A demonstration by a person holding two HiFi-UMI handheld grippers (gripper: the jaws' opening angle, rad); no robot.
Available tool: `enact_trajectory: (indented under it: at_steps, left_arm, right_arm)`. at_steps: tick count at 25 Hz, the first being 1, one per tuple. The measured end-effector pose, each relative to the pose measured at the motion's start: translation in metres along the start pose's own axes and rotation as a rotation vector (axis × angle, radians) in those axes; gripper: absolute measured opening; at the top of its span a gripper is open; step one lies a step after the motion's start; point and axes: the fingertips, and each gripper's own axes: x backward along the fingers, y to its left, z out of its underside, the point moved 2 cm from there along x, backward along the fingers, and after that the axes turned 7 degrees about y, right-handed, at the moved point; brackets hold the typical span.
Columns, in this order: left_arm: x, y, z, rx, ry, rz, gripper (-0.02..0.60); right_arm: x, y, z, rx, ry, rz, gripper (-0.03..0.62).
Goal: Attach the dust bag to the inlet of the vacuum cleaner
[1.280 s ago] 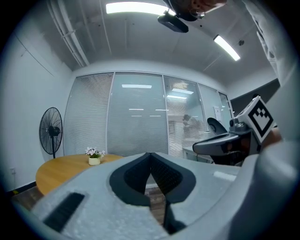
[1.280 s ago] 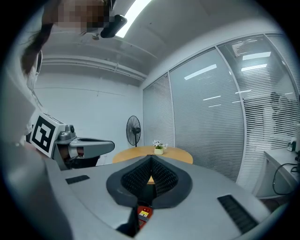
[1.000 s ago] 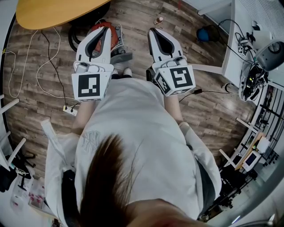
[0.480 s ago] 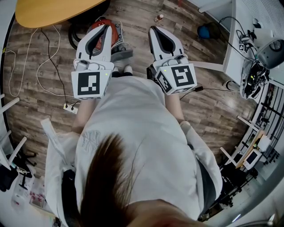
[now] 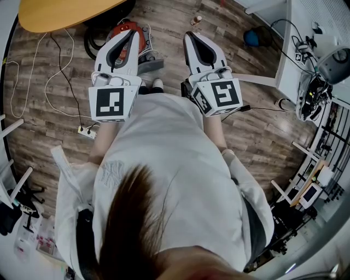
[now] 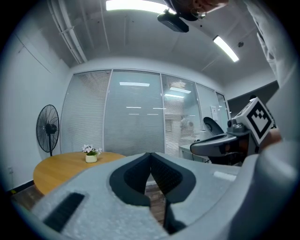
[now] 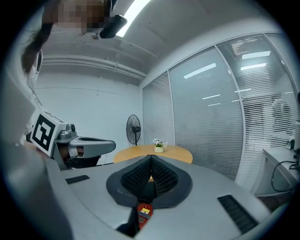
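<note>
No shift: left hand-held gripper (image 5: 131,34), right hand-held gripper (image 5: 189,36) each closed, above wooden floor (image 5: 169,22)

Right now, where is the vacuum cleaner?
In the head view the vacuum cleaner sits on the wood floor at upper left, beside the round table, partly hidden behind the tip of the left tool.

The person wears a loose white top (image 5: 164,164) with long white sleeves (image 5: 247,188). The left gripper (image 5: 131,33) and the right gripper (image 5: 189,36) have pale grey, smooth shells that taper to a point. Each has a black teardrop-shaped hollow lined with ribbed black pads (image 7: 136,178). At the rear of each sits a white cube (image 5: 113,104) printed with black square markers.
</note>
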Motion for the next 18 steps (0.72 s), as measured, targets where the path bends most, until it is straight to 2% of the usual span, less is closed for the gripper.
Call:
enact_trajectory:
  at_steps: [18]
  left_arm:
    - [-0.0008, -0.0014, 0.0026, 0.004, 0.014, 0.01, 0.017]
  right_arm:
    - [-0.0003, -0.0015, 0.003, -0.013, 0.009, 0.0, 0.003]
